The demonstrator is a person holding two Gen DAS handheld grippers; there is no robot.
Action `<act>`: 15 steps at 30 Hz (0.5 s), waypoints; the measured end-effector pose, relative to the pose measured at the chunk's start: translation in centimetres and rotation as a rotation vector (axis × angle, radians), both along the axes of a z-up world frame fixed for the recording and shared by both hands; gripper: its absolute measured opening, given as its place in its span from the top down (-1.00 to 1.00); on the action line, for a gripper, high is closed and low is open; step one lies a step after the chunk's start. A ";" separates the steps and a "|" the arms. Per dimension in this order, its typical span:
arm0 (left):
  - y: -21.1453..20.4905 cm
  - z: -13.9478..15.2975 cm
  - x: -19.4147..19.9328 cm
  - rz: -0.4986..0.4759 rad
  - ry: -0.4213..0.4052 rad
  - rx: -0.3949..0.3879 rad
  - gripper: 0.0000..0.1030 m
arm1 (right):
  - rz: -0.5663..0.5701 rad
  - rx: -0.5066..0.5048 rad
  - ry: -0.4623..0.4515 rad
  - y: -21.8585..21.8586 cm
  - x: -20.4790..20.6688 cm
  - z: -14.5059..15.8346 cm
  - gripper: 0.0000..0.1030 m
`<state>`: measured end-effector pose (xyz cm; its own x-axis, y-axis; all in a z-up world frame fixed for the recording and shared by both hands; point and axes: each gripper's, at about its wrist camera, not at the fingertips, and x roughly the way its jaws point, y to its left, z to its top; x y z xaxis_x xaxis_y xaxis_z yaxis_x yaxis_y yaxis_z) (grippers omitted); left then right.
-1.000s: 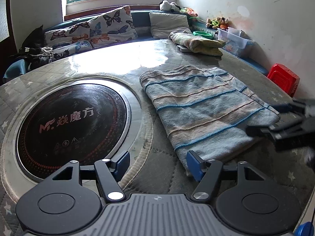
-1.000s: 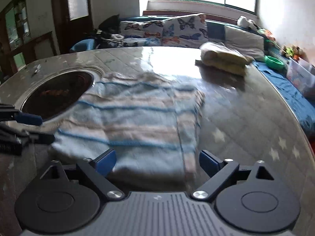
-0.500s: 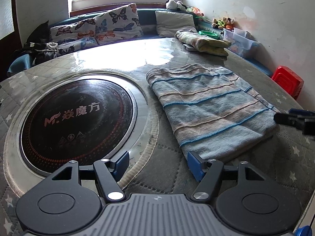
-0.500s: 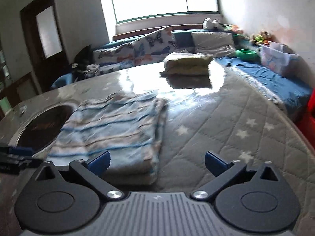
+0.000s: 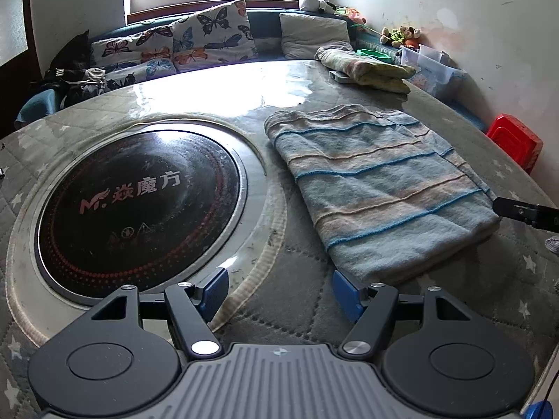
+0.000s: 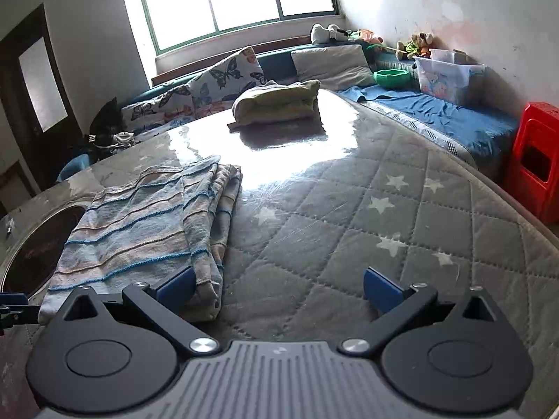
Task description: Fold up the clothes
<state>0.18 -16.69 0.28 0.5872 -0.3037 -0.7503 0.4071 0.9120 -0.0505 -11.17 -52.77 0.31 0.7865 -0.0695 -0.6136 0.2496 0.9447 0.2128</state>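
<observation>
1. Since a second ago the right gripper has swung off the folded cloth: it hung over the middle of the near edge then, and now only its left finger overlaps the cloth's near right corner, with bare quilted cover between the fingers.
2. Its jaws have just been opening and stand wide apart, with nothing held between them.
3. The left gripper is in the same place, jaws partly open and empty, over the seam between the cooktop ring and the cover.
4. In the left wrist view only one dark finger of the right gripper shows now, at the cloth's right edge; a second ago more of it reached in there.
5. The cooktop on the left is a round black glass disc, glossy, with red dotted rings and pale lettering, set in a metal rim.
6. The folded cloth lies flat on the table just right of the cooktop, a soft woven rectangle in pale blue and tan bands with thin bright-blue lines, its layered edges stacked along the right side.
7. The table is round, covered in grey quilted fabric with white stars under a clear shiny sheet that mirrors the window.
8. At the far side rests a second folded bundle, yellow-green and soft.
9. A red plastic stool stands beyond the table's right edge.
</observation>
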 end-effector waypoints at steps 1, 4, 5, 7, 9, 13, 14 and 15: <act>-0.1 0.0 0.0 -0.001 0.001 0.000 -0.42 | -0.004 0.003 -0.005 -0.1 -0.1 0.0 -1.00; -0.2 0.0 -0.1 0.001 0.006 -0.001 -0.47 | -0.016 0.010 -0.024 0.0 -0.4 -0.2 -1.00; -0.2 0.0 0.0 0.005 0.009 0.002 -0.50 | -0.016 0.006 -0.027 0.1 -0.4 -0.3 -1.00; -0.3 -0.1 0.0 0.017 0.016 0.009 -0.66 | -0.013 0.002 -0.022 0.2 -0.4 -0.3 -1.00; -0.2 -0.2 0.0 0.022 0.015 0.014 -0.69 | -0.012 0.010 -0.013 0.1 -0.2 -0.2 -1.00; -0.2 -0.3 0.0 0.027 0.016 0.017 -0.76 | -0.010 0.020 -0.001 0.0 0.0 -0.1 -1.00; -0.2 -0.3 -0.1 0.028 0.016 0.018 -0.78 | -0.009 0.020 -0.003 -0.1 -0.1 -0.1 -1.00; -0.3 -0.3 -0.1 0.028 0.017 0.019 -0.79 | -0.009 0.021 -0.005 -0.1 -0.1 -0.1 -1.00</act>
<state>0.07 -16.94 -0.03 0.5822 -0.2735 -0.7657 0.3809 0.9237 -0.0403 -11.29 -52.84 0.21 0.7889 -0.0636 -0.6112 0.2565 0.9379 0.2335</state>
